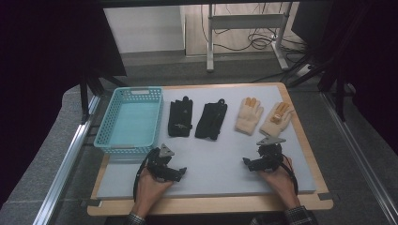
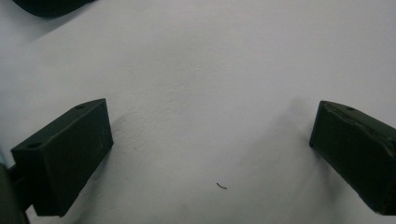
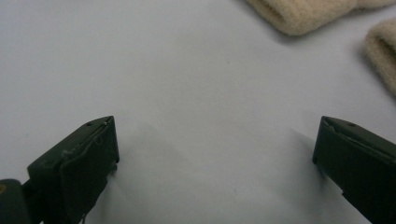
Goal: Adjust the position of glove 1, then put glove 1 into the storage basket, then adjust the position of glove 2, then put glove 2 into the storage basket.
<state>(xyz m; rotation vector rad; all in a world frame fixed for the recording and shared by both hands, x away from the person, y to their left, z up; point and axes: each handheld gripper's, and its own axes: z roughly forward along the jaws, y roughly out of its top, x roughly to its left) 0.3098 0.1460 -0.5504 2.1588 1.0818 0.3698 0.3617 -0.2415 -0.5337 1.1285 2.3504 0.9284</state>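
Your bench carries a smooth, pale grey mat (image 1: 211, 159) on a wooden board whose rim shows along the near and right edges. At the far left corner sits a teal plastic basket (image 1: 109, 123), rectangular, its walls a lattice of small holes. Beside it, along the far edge, lie two black gloves (image 1: 180, 117) (image 1: 211, 120), flat, matte, fingers pointing away from you. Towards the far right corner lie two cream gloves (image 1: 248, 115) (image 1: 277, 119), thick and fuzzy, with orange patches at the fingertips, just beside each other.

Your left gripper (image 1: 174, 172) rests on the mat near the near-left edge, just in front of the basket; your right gripper (image 1: 249, 163) rests near the near-right part, just before the cream gloves and not touching them. Both are black and angular, each topped by a grey three-cornered plate. Both are released, jaws spread wide with bare mat between them.

The left gripper view shows the mat's fine grain, a tiny dark thread (image 2: 221, 185) lying on it, and the edge of a black glove at its top left corner. The right gripper view shows the woolly nap of the cream gloves' cuffs (image 3: 299, 14) at its top right, a texture the high view leaves blurred.
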